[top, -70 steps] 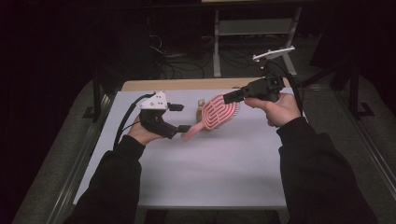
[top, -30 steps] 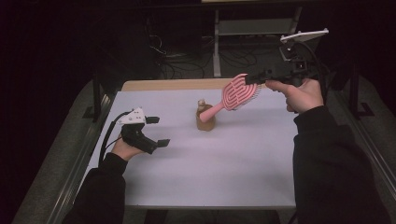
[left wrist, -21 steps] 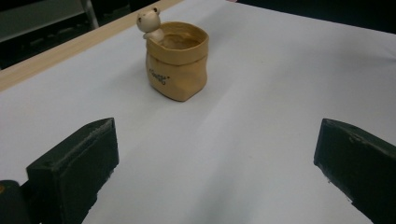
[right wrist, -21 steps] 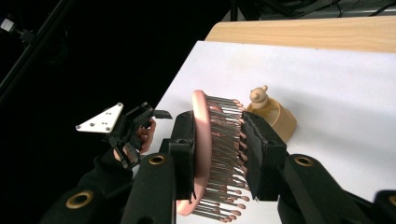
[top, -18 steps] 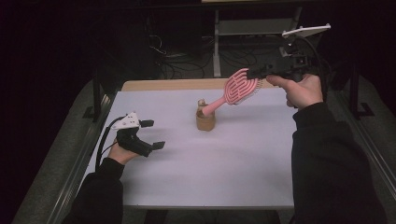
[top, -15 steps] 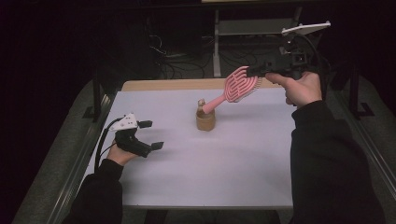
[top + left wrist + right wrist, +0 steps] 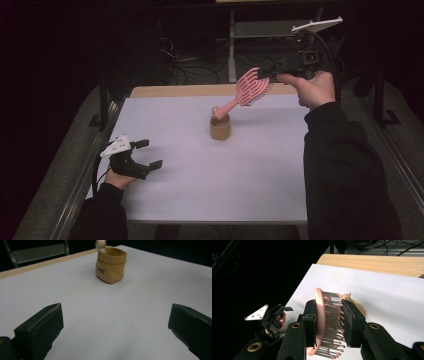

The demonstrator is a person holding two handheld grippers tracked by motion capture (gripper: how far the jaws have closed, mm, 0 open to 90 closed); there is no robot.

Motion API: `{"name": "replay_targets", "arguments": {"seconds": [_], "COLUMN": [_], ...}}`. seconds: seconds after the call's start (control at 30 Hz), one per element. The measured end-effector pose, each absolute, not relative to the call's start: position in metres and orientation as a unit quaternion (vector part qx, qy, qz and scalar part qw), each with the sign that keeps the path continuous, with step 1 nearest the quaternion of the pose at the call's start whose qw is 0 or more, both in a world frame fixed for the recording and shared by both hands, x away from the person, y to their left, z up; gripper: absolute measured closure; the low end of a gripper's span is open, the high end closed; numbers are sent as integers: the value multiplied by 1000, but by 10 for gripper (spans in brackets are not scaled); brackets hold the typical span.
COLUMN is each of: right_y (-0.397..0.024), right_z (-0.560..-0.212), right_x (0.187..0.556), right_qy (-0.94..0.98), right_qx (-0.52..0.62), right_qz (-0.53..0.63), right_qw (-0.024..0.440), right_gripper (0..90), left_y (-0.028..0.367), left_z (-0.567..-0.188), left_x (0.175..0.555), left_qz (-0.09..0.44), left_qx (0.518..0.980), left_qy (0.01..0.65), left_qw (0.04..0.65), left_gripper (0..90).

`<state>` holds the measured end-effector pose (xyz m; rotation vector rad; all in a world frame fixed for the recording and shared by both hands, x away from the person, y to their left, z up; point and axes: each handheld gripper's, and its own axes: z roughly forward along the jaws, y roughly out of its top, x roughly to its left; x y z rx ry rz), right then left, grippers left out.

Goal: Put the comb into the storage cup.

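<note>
So from the high view: the right gripper (image 7: 274, 72) is lifted above the far side of the white table (image 7: 250, 175), clamped on the head of a pink plastic hairbrush with a slotted paddle head (image 7: 251, 86). The brush slants down and to the left, and the tip of its handle sits right at the mouth of the small tan pouch-shaped cup (image 7: 220, 127) standing in the middle of the table. I'd call this the last stretch of getting the brush into the cup: the handle end looks like it's at or just inside the rim, but the brush isn't dropped in and let go of yet. What's left is lowering it so it stands in the cup, then releasing. The left gripper (image 7: 146, 154) is parked low near the left front of the table, well apart from the cup.

Left gripper view: both jaws stand wide with nothing but bare table between them. The tan cup (image 7: 111, 264) is farther off, upright, with the rounded handle end poking just over its rim.

Right gripper view: the jaws squeeze the brush head (image 7: 328, 322) from both sides, one on the pink back and the other against the bristles. The left gripper (image 7: 278, 315) is down below by the table edge.
</note>
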<state>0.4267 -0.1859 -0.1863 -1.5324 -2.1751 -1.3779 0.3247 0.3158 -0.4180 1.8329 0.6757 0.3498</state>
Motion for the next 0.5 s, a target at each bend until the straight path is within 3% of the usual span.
{"name": "replay_targets", "arguments": {"seconds": [0.5], "right_y": [-170], "right_z": [-201], "right_x": [447], "right_qy": [-729], "right_qx": [-523], "right_qz": [-435], "right_qw": [72], "right_gripper": [662], "left_y": [320], "left_z": [-427], "left_x": [318], "left_qz": [159], "left_qx": [774], "left_qy": [295], "left_qw": [537], "left_gripper": [0]}}
